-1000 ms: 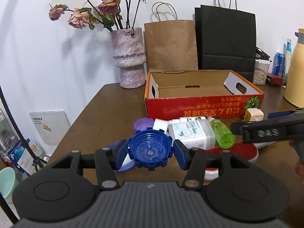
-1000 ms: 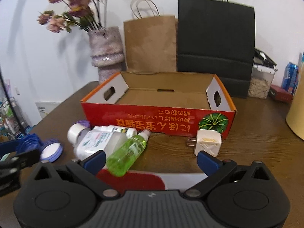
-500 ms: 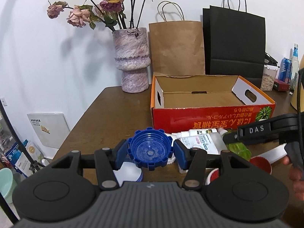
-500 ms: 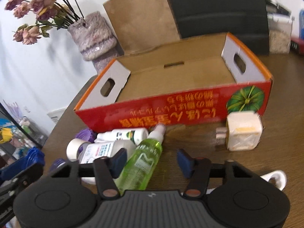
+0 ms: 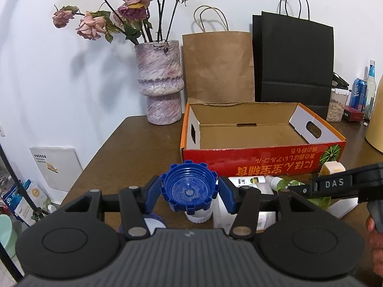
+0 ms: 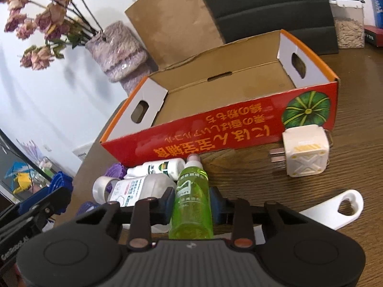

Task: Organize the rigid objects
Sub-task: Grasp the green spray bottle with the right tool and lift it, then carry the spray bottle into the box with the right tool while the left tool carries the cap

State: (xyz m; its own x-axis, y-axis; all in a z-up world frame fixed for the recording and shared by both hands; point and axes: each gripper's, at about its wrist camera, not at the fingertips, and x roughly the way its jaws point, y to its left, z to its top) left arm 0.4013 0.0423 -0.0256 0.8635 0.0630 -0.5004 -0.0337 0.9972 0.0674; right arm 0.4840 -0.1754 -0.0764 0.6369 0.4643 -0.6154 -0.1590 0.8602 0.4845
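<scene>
My left gripper (image 5: 189,192) is shut on a blue ridged cap (image 5: 189,189), held above the table in front of the red cardboard box (image 5: 263,165). My right gripper (image 6: 191,203) is shut on a green spray bottle (image 6: 191,203) that lies on the table before the same box (image 6: 215,138). White bottles (image 6: 143,186) lie to the left of the green one, with purple caps (image 6: 115,171) behind them. A white plug adapter (image 6: 305,153) sits to the right by the box's corner. The right gripper's arm (image 5: 344,184) shows at the right of the left wrist view.
A purple vase with dried roses (image 5: 162,83), a brown paper bag (image 5: 217,64) and a black bag (image 5: 294,59) stand behind the box. A jar of seeds (image 6: 349,28) and cans are at the back right. A white heart-holed handle (image 6: 344,203) lies at the right.
The right gripper rolled, moved in over the green bottle and shut on it. The left gripper drew back with the blue cap still held.
</scene>
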